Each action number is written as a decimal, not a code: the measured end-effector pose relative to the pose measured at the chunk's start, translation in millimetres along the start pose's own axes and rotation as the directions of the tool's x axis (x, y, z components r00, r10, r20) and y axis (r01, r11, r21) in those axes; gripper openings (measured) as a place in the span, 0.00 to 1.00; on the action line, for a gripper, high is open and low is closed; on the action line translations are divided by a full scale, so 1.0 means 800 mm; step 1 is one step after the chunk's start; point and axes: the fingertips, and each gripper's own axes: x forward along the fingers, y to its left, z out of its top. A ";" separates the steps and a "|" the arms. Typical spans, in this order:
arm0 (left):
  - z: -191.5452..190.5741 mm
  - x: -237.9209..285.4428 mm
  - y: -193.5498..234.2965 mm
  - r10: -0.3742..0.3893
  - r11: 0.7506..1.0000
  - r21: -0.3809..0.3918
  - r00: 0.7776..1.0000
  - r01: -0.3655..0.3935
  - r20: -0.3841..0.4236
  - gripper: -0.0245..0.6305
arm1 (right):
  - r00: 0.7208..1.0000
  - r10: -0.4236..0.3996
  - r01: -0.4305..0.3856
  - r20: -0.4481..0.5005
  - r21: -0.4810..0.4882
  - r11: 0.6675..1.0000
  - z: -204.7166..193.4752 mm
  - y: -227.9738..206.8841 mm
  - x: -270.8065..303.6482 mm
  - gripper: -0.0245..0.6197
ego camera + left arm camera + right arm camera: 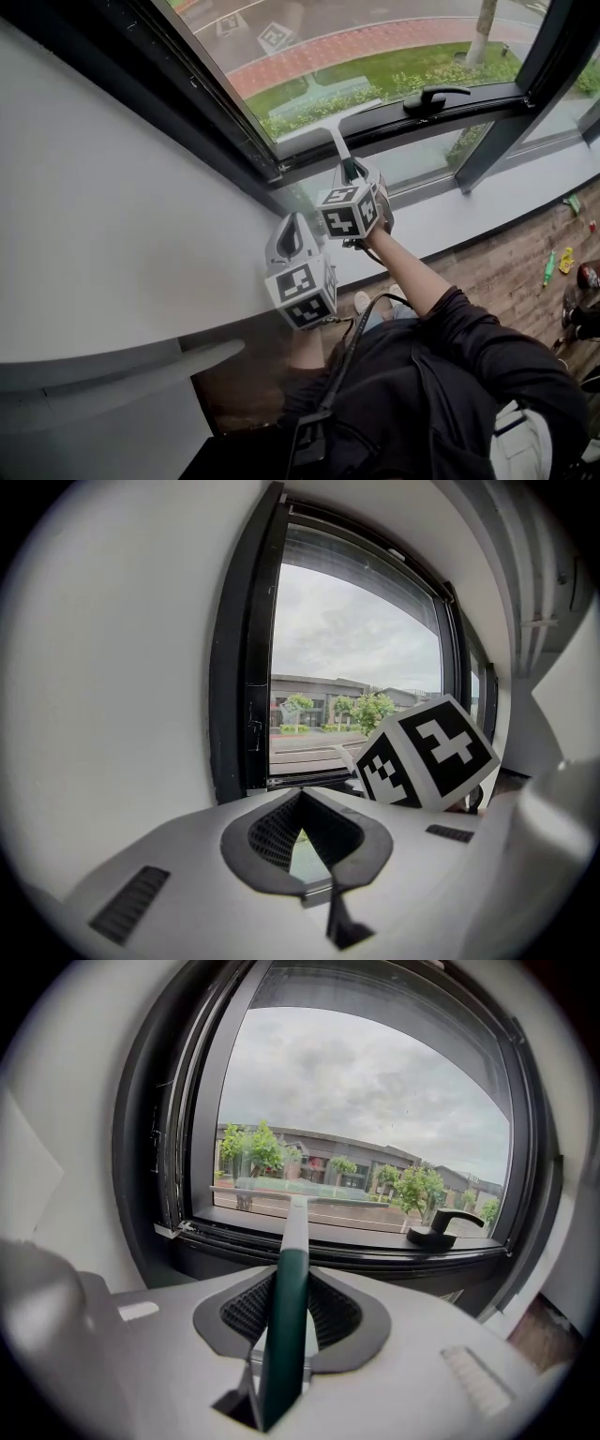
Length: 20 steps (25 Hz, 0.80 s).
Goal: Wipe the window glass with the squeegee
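Observation:
The squeegee has a dark green handle, a white neck and a pale blade. Its blade lies low on the window glass, just above the black bottom frame. My right gripper is shut on the handle, which stands upright between its jaws in the right gripper view. My left gripper hangs lower and to the left, beside the white wall, and touches nothing. In the left gripper view its jaws are shut with nothing between them, and the right gripper's marker cube fills the right side.
A black window handle sits on the bottom frame right of the squeegee. The grey sill runs below it. A white wall fills the left. Small items lie on the wooden floor at right.

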 end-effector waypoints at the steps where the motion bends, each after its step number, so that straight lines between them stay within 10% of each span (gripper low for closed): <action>1: -0.001 0.000 0.000 0.000 1.000 0.000 1.000 0.000 -0.002 0.04 | 1.000 0.002 -0.002 -0.005 -0.001 1.000 -0.003 0.001 0.001 0.18; 20: -0.007 0.008 -0.008 -0.012 1.000 -0.011 1.000 0.012 -0.015 0.04 | 0.999 0.012 -0.013 0.043 0.033 0.999 0.014 -0.013 -0.017 0.18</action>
